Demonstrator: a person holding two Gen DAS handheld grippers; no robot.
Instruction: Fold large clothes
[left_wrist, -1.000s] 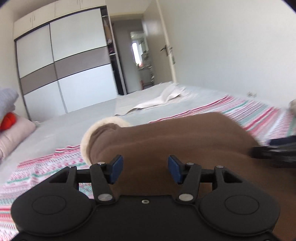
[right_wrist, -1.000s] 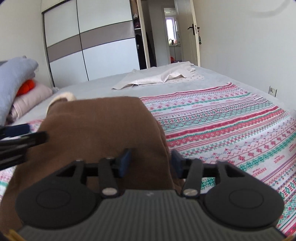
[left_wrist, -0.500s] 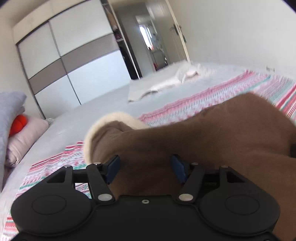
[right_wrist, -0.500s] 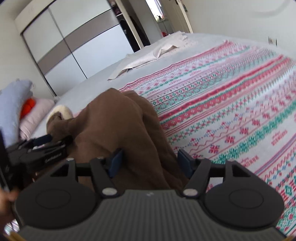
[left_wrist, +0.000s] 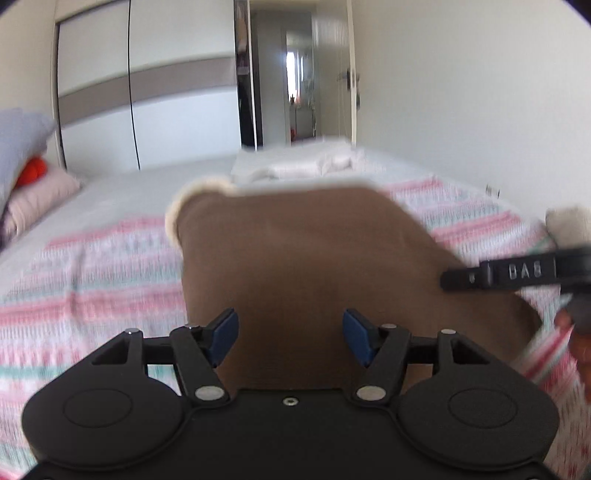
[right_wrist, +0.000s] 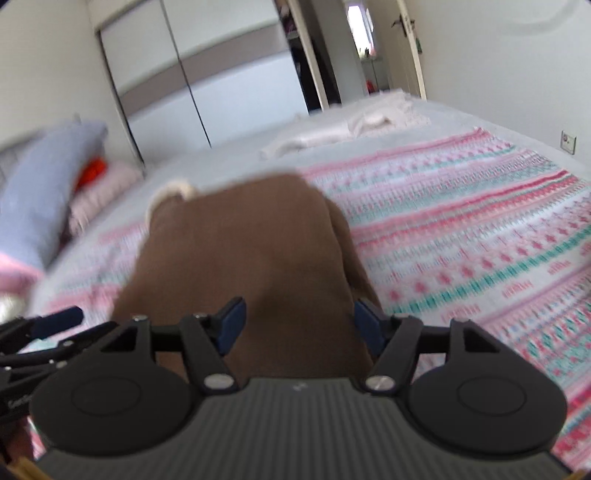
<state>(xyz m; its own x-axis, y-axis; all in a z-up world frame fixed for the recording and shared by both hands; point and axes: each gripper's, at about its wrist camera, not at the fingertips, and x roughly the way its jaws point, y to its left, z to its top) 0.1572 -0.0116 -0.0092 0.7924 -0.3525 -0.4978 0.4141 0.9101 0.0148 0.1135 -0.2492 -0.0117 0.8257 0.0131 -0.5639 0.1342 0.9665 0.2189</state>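
A large brown garment with a cream fleece collar lies folded on the patterned bedspread; it also shows in the right wrist view. My left gripper is open, its blue pads just above the garment's near edge. My right gripper is open over the same near edge. The right gripper's finger shows at the right of the left wrist view. The left gripper shows at the left of the right wrist view.
The bedspread is striped pink, white and green. A white cloth lies at the bed's far end. Pillows and an orange item are stacked at the left. A wardrobe and an open door stand beyond.
Both grippers have pulled back and swung; the garment now lies flatter on the bed, and both views are blurred by motion. The jaws stay open.
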